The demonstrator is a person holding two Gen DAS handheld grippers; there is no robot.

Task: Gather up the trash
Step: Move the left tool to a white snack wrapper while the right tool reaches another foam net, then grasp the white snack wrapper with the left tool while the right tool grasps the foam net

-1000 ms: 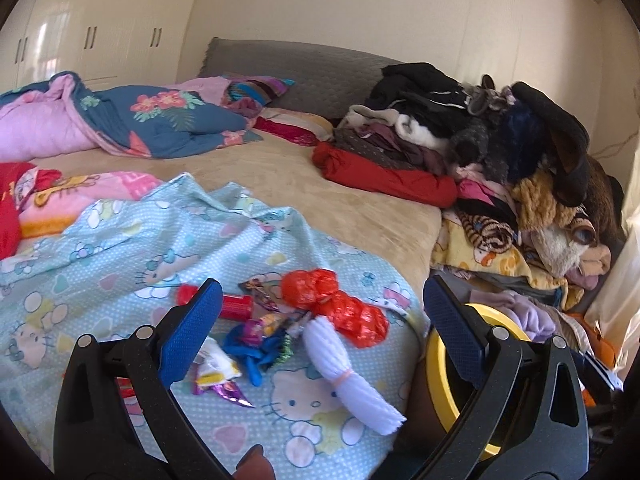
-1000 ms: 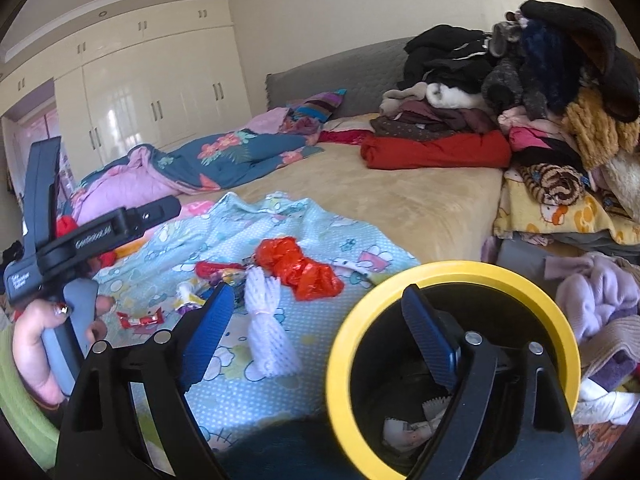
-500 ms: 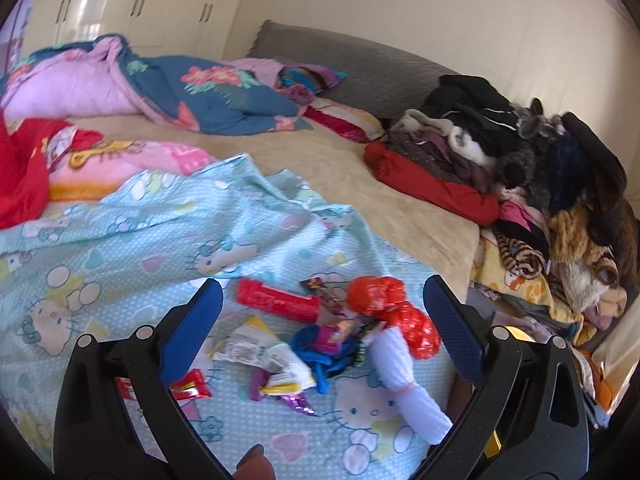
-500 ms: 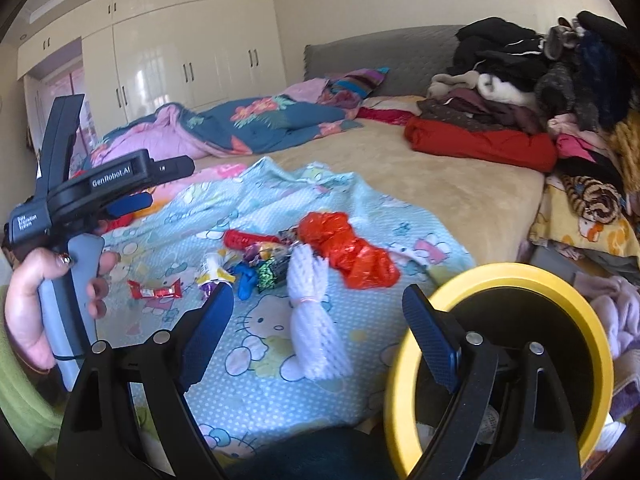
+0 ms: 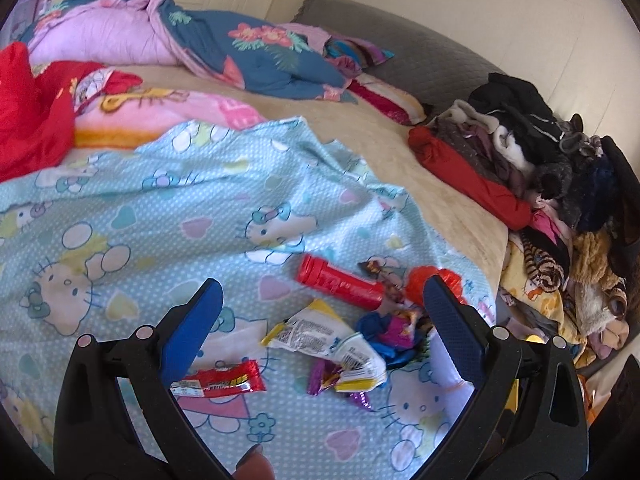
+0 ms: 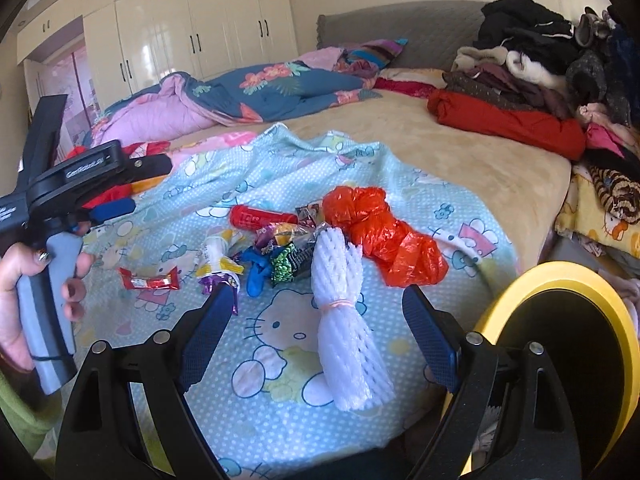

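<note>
Bed (image 6: pixel 472 148) fills both views, beige cover, clothes pile (image 6: pixel 532 64) stacked far right of both grippers; folded quilt (image 5: pixel 224 44) at the far side; white wardrobe (image 6: pixel 192 28) behind it. Light blue Hello Kitty sheet (image 5: pixel 168 200) spreads under and ahead of both grippers, trash cluster sits on it. Yellow-rimmed black bin (image 6: pixel 568 328) just right of the right gripper (image 6: pixel 316 316), beside the bed edge. Right gripper jaws wide, nothing between the pads, hovering above the sheet; white foam net bundle (image 6: pixel 344 320) lies straight ahead between the fingers' line, tied with a pink band. Orange-red plastic bag (image 6: pixel 384 236) crumpled just beyond it, slightly right. Left gripper (image 5: pixel 320 324) jaws wide too, empty, held by a hand (image 6: pixel 24 292) at the left of the right view. Ahead of left gripper: red tube (image 5: pixel 340 284), white-yellow wrapper (image 5: pixel 320 336) between its fingers, blue balloon-like scrap (image 5: pixel 376 332) near right finger, purple foil (image 5: pixel 332 380) touching the wrapper, red candy bar wrapper (image 5: pixel 220 380) by left finger
</note>
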